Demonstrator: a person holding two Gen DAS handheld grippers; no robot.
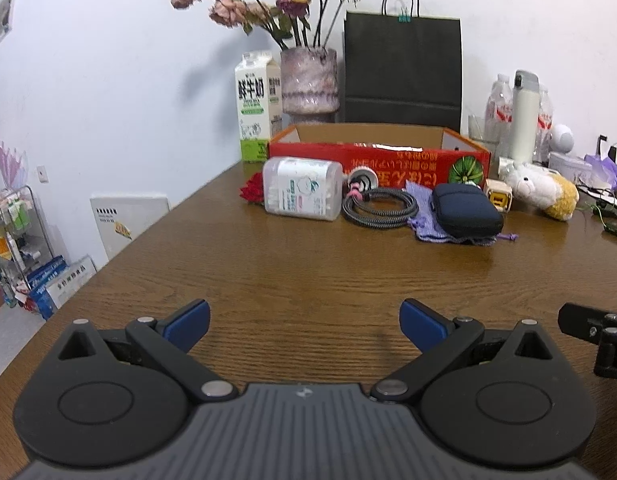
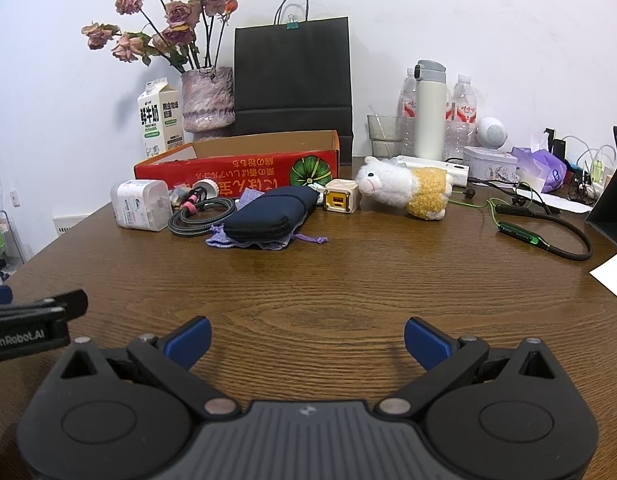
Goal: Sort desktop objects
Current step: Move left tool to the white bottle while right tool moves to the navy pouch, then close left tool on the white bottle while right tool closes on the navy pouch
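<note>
Both tools sit low over the near part of the wooden table [image 1: 308, 272], well apart from the clutter. The left gripper [image 1: 306, 326] has its blue fingers [image 1: 188, 324] spread wide with nothing between them, touching nothing. The right gripper [image 2: 307, 340] is spread just as wide and is equally empty. The things to sort lie in a row at the far side, in front of a red cardboard box [image 2: 236, 164]: a clear tub of cotton swabs [image 1: 303, 190] on its side, a coiled braided cable [image 1: 382, 208], a dark blue zip pouch [image 2: 268, 212] lying on a lilac drawstring bag [image 2: 244, 242], a small cream charger cube [image 2: 340, 198] and a plush alpaca [image 2: 404, 190]. A small white, round item [image 1: 362, 178] behind the cable is too hidden to identify, and something red [image 1: 252, 192] peeks out left of the tub. The inside of the box cannot be seen from either view.
</note>
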